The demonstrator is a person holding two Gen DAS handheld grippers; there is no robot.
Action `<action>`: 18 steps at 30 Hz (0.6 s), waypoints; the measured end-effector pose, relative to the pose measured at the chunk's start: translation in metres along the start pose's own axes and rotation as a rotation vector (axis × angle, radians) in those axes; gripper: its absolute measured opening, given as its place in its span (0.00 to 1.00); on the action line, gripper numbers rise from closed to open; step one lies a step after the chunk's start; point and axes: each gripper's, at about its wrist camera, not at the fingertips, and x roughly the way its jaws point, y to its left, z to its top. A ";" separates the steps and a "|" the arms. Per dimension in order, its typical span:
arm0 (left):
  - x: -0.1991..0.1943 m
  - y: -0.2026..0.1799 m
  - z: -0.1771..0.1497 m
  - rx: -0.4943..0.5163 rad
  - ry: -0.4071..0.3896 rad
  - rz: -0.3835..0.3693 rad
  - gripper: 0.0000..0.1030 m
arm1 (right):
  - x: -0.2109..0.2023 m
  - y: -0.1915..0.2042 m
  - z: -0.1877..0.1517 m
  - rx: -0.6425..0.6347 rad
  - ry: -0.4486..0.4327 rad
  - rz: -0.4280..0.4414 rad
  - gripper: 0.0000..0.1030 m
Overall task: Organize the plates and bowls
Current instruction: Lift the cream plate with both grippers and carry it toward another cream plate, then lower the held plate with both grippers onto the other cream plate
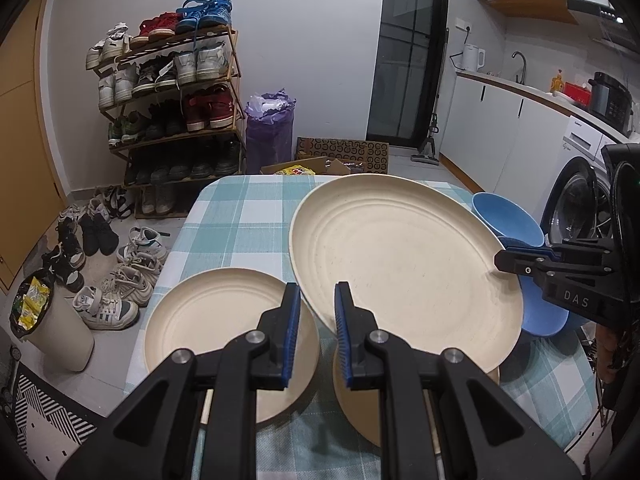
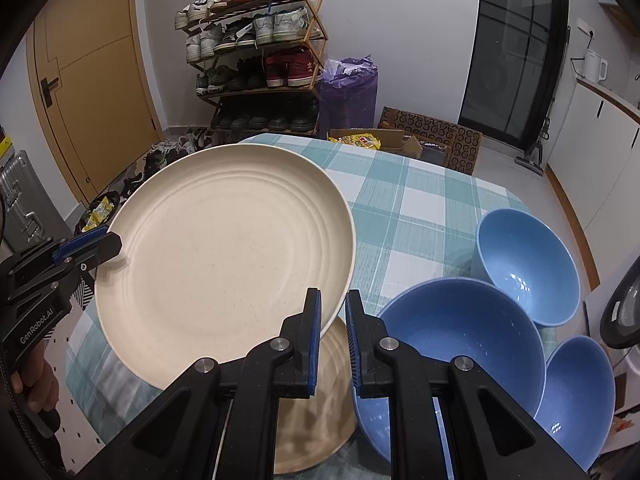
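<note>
At the far left, a waste bin [image 1: 52, 328] filled with yellow wrappers is seen on the floor, with loose shoes [image 1: 120, 276] scattered just beside it. Behind them a wooden shoe rack [image 1: 172, 92] is packed with sneakers, and a purple bag [image 1: 270, 132] is stood next to it against the wall.

A surface [image 1: 240, 224] covered in a teal and white checked cloth fills the middle. On its left part a small cream plate [image 1: 224, 320] is laid flat. Just to the right of it the left gripper [image 1: 317, 292] is closed down on the near left rim of a large cream plate [image 1: 404, 264], its blue pads pinching the thin edge. The large cream plate is held raised and slightly tilted above the surface, and a second cream plate [image 1: 360, 384] is partly hidden beneath it.

The opposite rim of the large cream plate is clamped by the right gripper [image 2: 333, 298], likewise closed on the edge.

Further right, three blue bowls are clustered near the surface's edge: a far bowl [image 2: 528, 264], a big middle bowl [image 2: 460, 332] just beside the lower plate, and a near bowl [image 2: 576, 392]. Beyond them a washing machine [image 1: 576, 200] is set under a white kitchen counter [image 1: 520, 88].
</note>
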 end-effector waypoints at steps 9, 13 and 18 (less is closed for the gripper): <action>-0.006 -0.005 -0.018 0.005 -0.002 -0.013 0.15 | -0.005 0.000 -0.019 0.010 -0.005 -0.001 0.12; -0.007 -0.006 -0.024 0.006 0.000 -0.016 0.15 | -0.006 0.001 -0.029 0.014 -0.005 -0.003 0.12; -0.006 -0.006 -0.031 0.005 0.004 -0.014 0.15 | -0.006 0.004 -0.038 0.017 0.003 0.000 0.12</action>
